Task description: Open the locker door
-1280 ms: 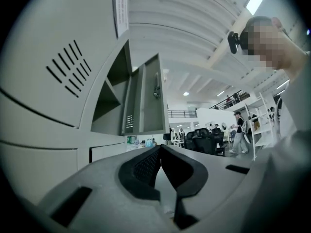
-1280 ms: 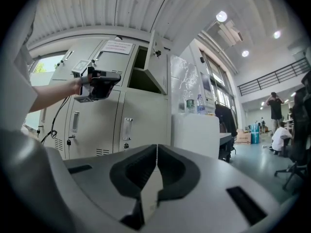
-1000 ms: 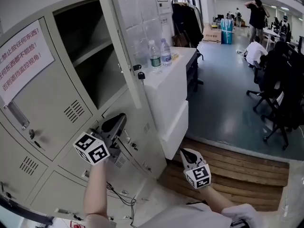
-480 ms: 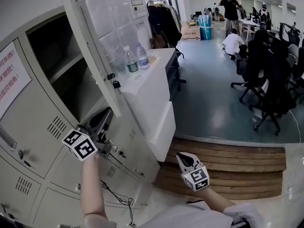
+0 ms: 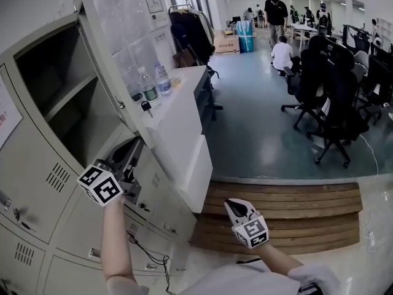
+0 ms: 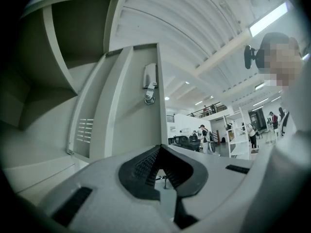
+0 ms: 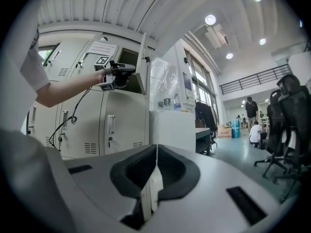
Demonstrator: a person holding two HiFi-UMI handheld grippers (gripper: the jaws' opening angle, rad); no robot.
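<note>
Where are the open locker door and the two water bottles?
locker door (image 5: 116, 54): head view, middle of its open panel.
water bottles (image 5: 148, 90): head view, label of the nearer bottle.

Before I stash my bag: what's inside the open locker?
The locker holds one shelf and nothing stored that shows. Its dark back corners can't be made out.
</note>
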